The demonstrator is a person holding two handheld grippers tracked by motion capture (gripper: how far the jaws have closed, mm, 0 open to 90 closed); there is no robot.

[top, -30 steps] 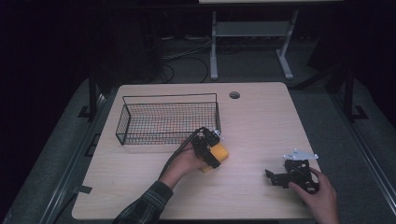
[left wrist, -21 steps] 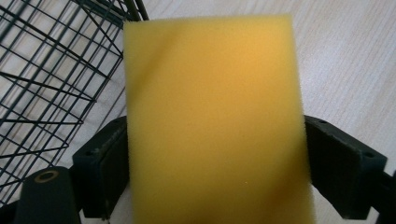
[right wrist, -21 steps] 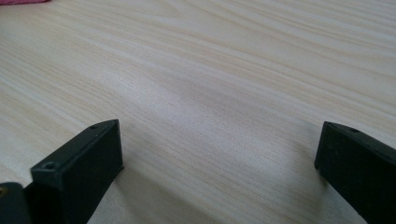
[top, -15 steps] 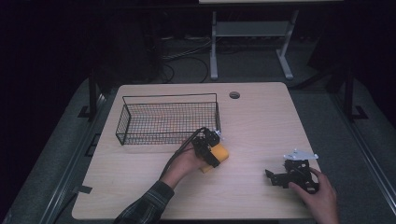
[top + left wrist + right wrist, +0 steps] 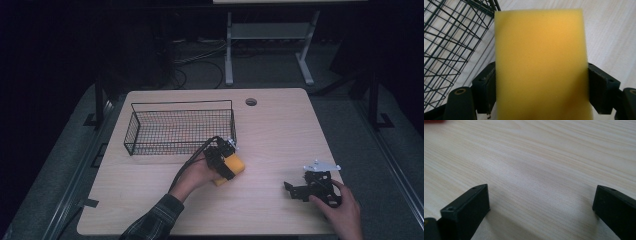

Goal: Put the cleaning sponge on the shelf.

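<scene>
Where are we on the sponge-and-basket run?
Done: the left tongs are shut on the yellow sponge, a jaw pressed to each side of it. In hand: the sponge sits just outside the wire basket, by its near right corner. Left: the basket looks empty, so, if that is the goal, the sponge is not yet in. The right tongs are open over bare table.

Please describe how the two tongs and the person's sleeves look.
Both tongs, left and right, are black with blocky rectangular jaws. Black cables trail from the left one. A pale three-cornered plate tops the right one. The left sleeve is dark plaid.
</scene>
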